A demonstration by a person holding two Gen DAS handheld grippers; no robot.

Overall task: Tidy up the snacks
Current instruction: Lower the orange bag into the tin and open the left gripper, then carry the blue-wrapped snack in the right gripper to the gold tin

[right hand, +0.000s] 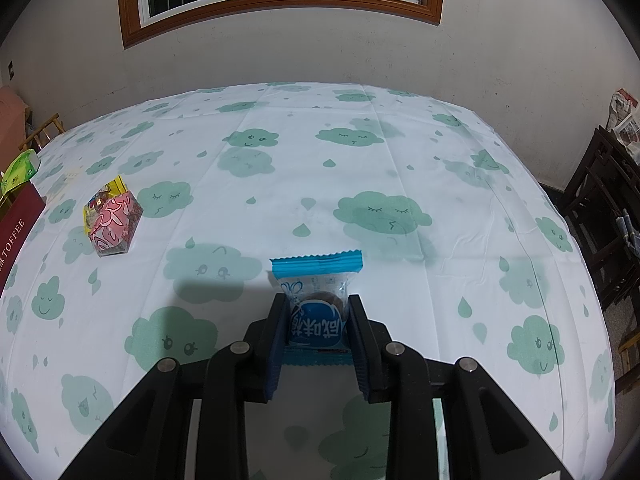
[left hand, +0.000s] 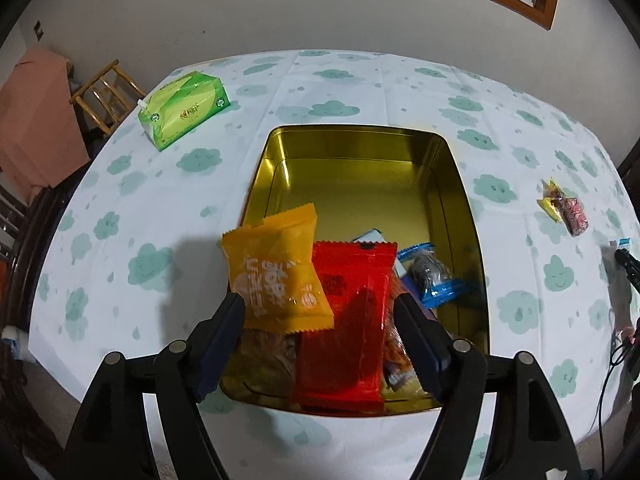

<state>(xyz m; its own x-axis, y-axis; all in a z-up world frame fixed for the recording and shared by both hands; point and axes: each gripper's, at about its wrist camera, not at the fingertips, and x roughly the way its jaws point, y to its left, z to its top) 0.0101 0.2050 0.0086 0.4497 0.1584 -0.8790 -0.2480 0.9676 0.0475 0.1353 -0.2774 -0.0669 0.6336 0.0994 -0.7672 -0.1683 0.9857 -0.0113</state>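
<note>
A gold tin [left hand: 352, 130] stands open on the cloud-print tablecloth [left hand: 160, 208]. Its near end holds a red packet [left hand: 344, 332], a blue-edged packet [left hand: 432, 276] and other snacks. My left gripper [left hand: 318, 300] is over that end with its jaws wide apart. An orange packet [left hand: 276, 272] sits tilted against its left finger, and the right finger is clear of it. My right gripper [right hand: 317, 300] is shut on a blue-and-clear packet with a dark cake inside [right hand: 316, 312], low over the cloth. A pink packet [right hand: 114, 220] and a yellow one [right hand: 108, 190] lie together on the cloth.
A green tissue pack [left hand: 184, 108] lies at the table's far left. The tin's maroon side [right hand: 16, 232] shows at the left edge of the right wrist view. A wooden chair [left hand: 108, 92] and dark furniture [right hand: 600, 216] flank the table. A black cable [left hand: 612, 360] hangs at the right.
</note>
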